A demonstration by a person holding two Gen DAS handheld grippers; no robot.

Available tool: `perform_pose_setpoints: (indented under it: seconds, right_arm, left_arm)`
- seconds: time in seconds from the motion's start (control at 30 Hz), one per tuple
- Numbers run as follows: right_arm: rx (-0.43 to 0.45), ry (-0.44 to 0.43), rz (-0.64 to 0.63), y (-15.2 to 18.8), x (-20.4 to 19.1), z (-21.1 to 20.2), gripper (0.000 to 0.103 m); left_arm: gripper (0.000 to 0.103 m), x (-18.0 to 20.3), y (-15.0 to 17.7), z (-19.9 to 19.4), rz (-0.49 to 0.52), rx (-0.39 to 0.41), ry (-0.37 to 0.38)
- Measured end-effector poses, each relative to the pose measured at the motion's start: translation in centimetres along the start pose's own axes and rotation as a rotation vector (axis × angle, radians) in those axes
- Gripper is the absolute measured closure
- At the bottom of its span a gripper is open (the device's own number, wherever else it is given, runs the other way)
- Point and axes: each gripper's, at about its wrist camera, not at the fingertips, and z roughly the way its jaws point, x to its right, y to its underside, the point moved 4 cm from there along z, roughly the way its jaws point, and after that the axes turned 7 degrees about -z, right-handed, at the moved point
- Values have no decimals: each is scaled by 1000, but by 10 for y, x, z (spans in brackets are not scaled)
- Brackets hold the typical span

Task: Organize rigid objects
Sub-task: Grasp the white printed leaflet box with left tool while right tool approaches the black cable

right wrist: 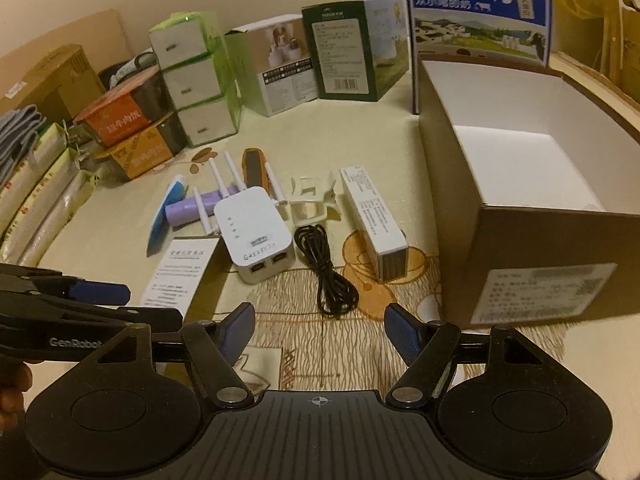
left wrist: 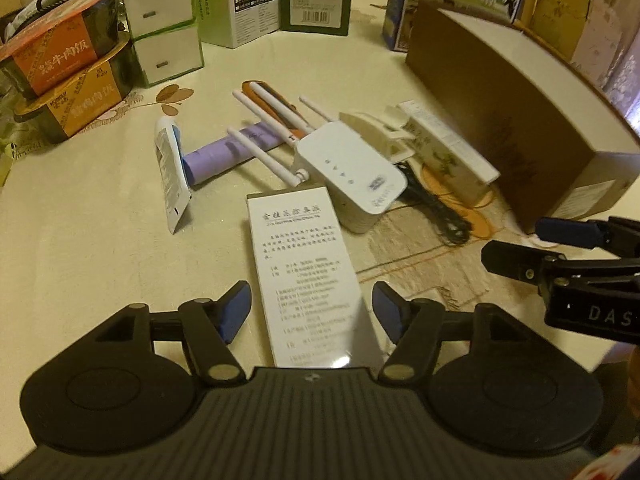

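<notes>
White printed carton [left wrist: 308,276], long and flat, lies on the cream tablecloth [left wrist: 100,264] at lower centre of the left wrist view, between the spread blue pads of the left gripper [left wrist: 312,312]; pads not touching it. Right gripper [right wrist: 318,334] also released, nothing between its jaws. Brown open box [right wrist: 520,208] stands at right, white inside.

You've got "纯牛奶" big across the blue milk carton [right wrist: 478,8] at the back. "GenRobot" shows on the left gripper [right wrist: 100,294], "DAS" on the right gripper [left wrist: 552,240]. Orange meal tub [left wrist: 60,62] reads "牛肉饭". Other boxes' print is too small/blurred to read.
</notes>
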Motion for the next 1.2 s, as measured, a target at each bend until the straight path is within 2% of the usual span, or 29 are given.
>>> perform_pose_setpoints:
  seconds: [0.07, 0.17, 0.47, 0.5, 0.53, 0.57, 0.87, 1.2]
  right_arm:
    - [5, -1, -26, -1, -1, 8, 44]
    - [-2, 7, -55, -3, -2, 24, 51]
    - [-46, 74, -124, -6, -2, 68, 58]
    - [-52, 78, -130, -6, -2, 71, 61]
    - [-63, 82, -137, -5, -3, 74, 70]
    - [-76, 90, -142, -5, -3, 76, 74]
    - [-118, 81, -93, 13, -5, 51, 76]
    - [-171, 10, -58, 44, -23, 15, 76]
  left_arm:
    - [40, 1, -1, 6, 10, 3, -2]
    - [41, 2, -3, 15, 26, 2, -10]
    - [44, -2, -5, 28, 42, 8, -32]
    - [45, -3, -5, 29, 45, 9, -37]
    - [46, -4, -5, 29, 45, 10, -42]
    - [47, -6, -5, 30, 42, 9, -46]
    - [48, -21, 6, 21, 28, 1, -56]
    - [47, -29, 35, 0, 22, -30, -40]
